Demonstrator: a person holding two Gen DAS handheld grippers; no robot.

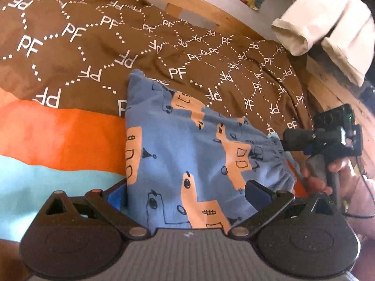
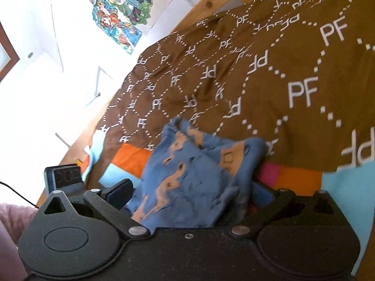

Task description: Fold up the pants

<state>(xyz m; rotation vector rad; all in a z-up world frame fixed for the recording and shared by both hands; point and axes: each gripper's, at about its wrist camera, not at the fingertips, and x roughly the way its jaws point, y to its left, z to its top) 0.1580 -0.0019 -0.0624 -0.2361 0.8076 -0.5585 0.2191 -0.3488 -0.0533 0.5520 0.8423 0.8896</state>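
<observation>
The blue pants (image 1: 187, 145) with orange shapes lie folded on the bed, their gathered waistband to the right. My left gripper (image 1: 185, 192) is open, its blue-padded fingers (image 1: 255, 189) wide apart on either side of the near edge of the pants. A hand holds my right gripper (image 1: 289, 138) at the waistband end. In the right wrist view the pants (image 2: 187, 175) sit bunched and blurred between the wide fingers of the right gripper (image 2: 191, 193), which is open. The cloth drapes over and hides most of its right finger. The left finger (image 2: 119, 190) shows clear of the cloth.
A brown blanket (image 1: 93, 53) printed with white PF letters covers the far part of the bed, over an orange and light blue cover (image 1: 58, 140). A wooden bed frame (image 1: 187, 7) runs behind. Cream cloth (image 1: 328, 28) hangs at the upper right. Posters (image 2: 119, 11) hang on the white wall.
</observation>
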